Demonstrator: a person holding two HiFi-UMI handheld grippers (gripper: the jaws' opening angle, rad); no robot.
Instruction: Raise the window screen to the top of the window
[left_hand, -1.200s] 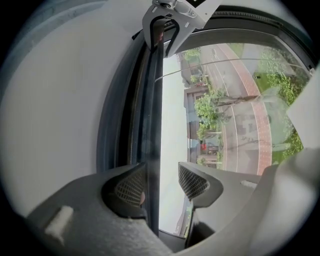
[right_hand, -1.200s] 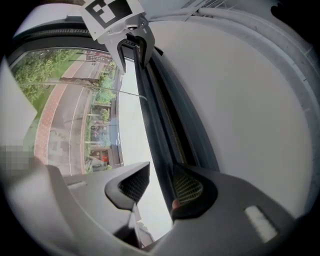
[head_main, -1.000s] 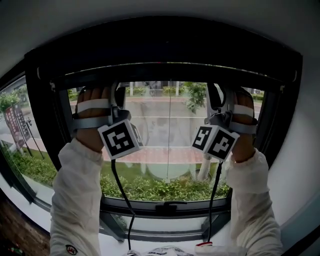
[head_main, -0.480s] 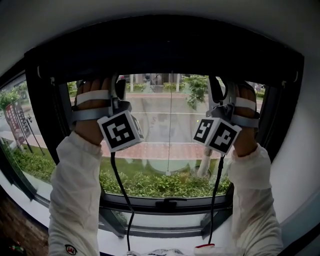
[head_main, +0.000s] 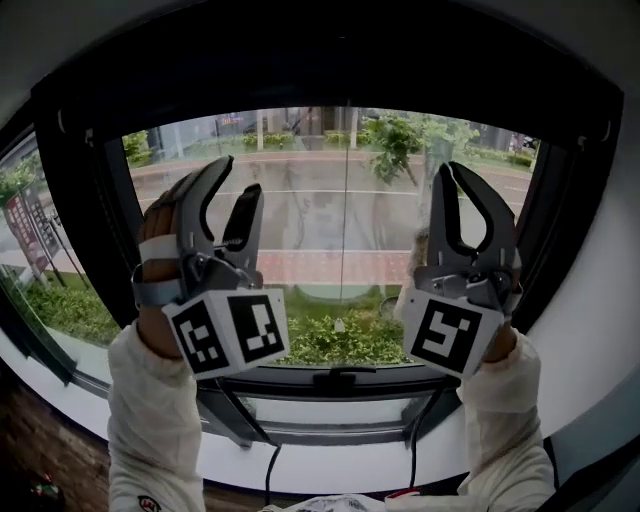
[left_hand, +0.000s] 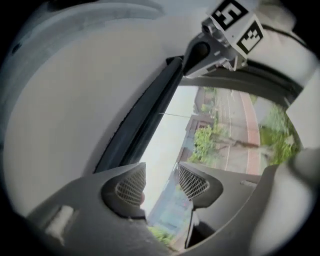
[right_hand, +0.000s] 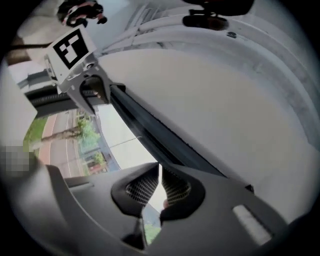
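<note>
The window screen is rolled up into the black housing (head_main: 330, 70) along the window's top, and none of its mesh hangs over the glass (head_main: 340, 220). Both grippers are held up in front of the pane, well below that housing and touching nothing. My left gripper (head_main: 238, 175) (left_hand: 160, 185) is open with only air between its pads. My right gripper (head_main: 452, 168) (right_hand: 160, 187) is closing, its pads almost together with nothing between them. Beyond each gripper's jaws runs the dark top frame bar (left_hand: 145, 120) (right_hand: 150, 130).
A latch (head_main: 335, 378) sits in the middle of the black bottom frame, above a white sill (head_main: 330, 455). Black side frames (head_main: 85, 230) close in the pane. Cables (head_main: 270, 465) hang from both grippers. Outside lie a street, trees and shrubs.
Both grippers have let go of the screen's bar at the top and come down in front of the glass. The bar has gone up into the housing. The right jaws have closed.
</note>
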